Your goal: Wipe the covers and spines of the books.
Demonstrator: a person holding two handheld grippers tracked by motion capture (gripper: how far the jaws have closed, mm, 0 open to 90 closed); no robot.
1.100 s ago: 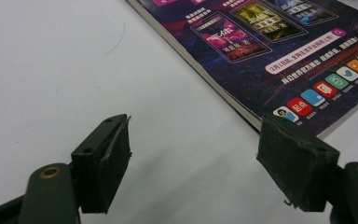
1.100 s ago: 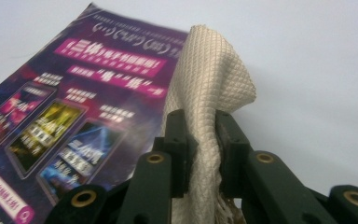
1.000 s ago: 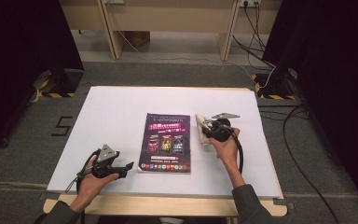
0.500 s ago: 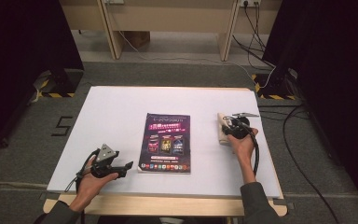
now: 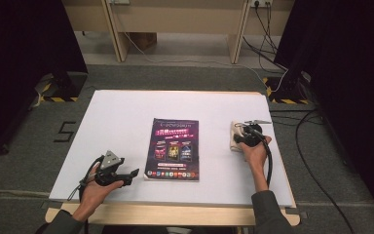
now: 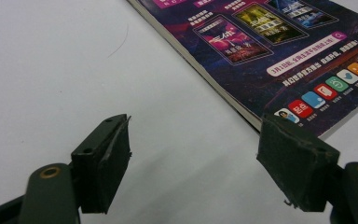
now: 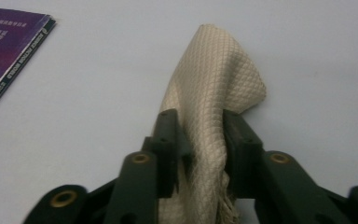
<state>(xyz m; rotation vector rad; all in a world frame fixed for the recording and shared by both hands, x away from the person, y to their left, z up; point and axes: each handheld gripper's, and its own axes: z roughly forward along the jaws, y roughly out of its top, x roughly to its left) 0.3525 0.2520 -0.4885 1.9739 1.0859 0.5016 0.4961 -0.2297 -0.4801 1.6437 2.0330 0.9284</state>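
My right gripper (image 7: pixel 199 154) has just been easing its jaws apart, with a folded beige cloth of waffle-textured fabric (image 7: pixel 214 88) standing between them; whether the pads press it I cannot tell. The cloth stretches straight ahead of the tips, lying on the white table (image 5: pixel 126 117) just right of the purple glossy magazine (image 5: pixel 173 148). My left gripper (image 6: pixel 196 158) rests wide open and empty near the magazine's corner, well apart from the cloth.

a purple magazine (image 5: pixel 172 149) lies flat at the middle of the white table (image 5: pixel 126 117). beyond the table's far edge stand wooden desk legs (image 5: pixel 114 29), with cables (image 5: pixel 272 29) trailing on grey carpet.
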